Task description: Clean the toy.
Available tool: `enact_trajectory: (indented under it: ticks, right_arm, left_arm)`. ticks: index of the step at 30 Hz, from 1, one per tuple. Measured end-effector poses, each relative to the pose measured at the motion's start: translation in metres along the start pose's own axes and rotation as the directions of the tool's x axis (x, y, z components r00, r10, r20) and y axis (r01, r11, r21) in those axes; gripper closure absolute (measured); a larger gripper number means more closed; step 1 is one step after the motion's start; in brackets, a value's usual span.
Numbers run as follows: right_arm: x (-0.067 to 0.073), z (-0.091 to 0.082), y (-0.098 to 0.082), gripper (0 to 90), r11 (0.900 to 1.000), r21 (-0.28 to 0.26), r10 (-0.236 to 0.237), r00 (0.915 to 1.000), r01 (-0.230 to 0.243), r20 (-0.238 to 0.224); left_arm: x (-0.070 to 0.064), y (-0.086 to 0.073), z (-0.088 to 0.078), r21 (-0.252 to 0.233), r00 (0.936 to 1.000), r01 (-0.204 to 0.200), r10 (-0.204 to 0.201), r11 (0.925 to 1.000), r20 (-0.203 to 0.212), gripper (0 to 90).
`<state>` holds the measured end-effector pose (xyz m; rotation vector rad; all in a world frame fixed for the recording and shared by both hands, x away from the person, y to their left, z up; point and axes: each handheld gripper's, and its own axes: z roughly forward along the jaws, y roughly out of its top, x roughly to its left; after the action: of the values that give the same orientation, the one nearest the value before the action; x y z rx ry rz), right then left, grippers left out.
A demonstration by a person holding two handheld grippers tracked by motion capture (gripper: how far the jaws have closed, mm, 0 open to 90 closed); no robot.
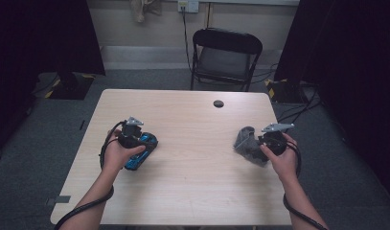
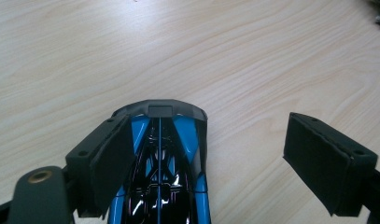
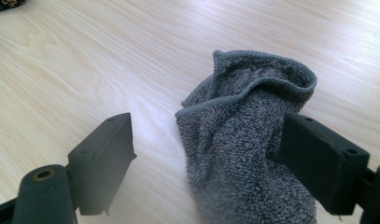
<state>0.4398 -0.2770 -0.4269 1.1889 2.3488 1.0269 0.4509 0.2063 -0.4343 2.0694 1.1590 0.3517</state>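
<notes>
Left claw [image 2: 199, 158]: jaws spread wide, pinching nothing. Right claw [image 3: 204, 163]: jaws likewise spread, nothing clamped.

Worktop [image 1: 192, 191]: pale wood grain, bare between the two claws; a small dark round grommet [image 1: 218, 103] sits well ahead of both, toward the far edge. Beyond the worktop stands a black folding chair [image 1: 225, 55].

Grey towel cloth [image 3: 246, 154]: crumpled heap lying on the worktop between the right claw's jaws, crowded toward the jaw seen on the right of the right gripper view and apparently brushing its pad; a clear gap of bare wood separates it from the other jaw. Its hemmed edge folds over just ahead of the jaw tips.

Blue and black toy car [image 2: 166, 168]: lies lengthwise between the left claw's jaws, close against the jaw seen on the left of the left gripper view, well apart from the other. One end pokes out just past the jaw tips.

Risks, as I judge them:
- Both things sit off-centre. If either claw closes from here, one pad meets its thing first and shoves it sideways; the car, glossy and on wheels, could roll or squirt forward out of the jaws.
- The cloth is loose; a pinch may catch only one fold, so the rest could sag or slip free on lifting.
- Lifting either claw carelessly could snag the towel's pile on the near pad.
</notes>
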Motion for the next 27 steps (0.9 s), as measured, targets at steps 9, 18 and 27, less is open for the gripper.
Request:
enact_trajectory:
  ticks: [9,18,27]
  right_arm:
    - [0.017,-0.004,0.008,17.5,0.999,-0.031,-0.026,0.9992,0.025,-0.032]
    - [0.031,-0.003,0.013,17.7,0.998,-0.050,-0.051,0.9963,0.047,-0.069]
    - [0.049,0.001,0.015,17.8,0.995,-0.078,-0.064,0.9923,0.056,-0.106]
  left_arm:
    - [-0.011,-0.001,-0.006,-0.003,0.9988,-0.018,0.018,0.9998,0.046,16.0]
    - [-0.022,-0.003,-0.012,-0.011,0.9956,-0.033,0.034,0.9994,0.088,15.9]
    - [-0.032,-0.008,-0.017,-0.014,0.9923,-0.043,0.045,0.9990,0.115,15.9]
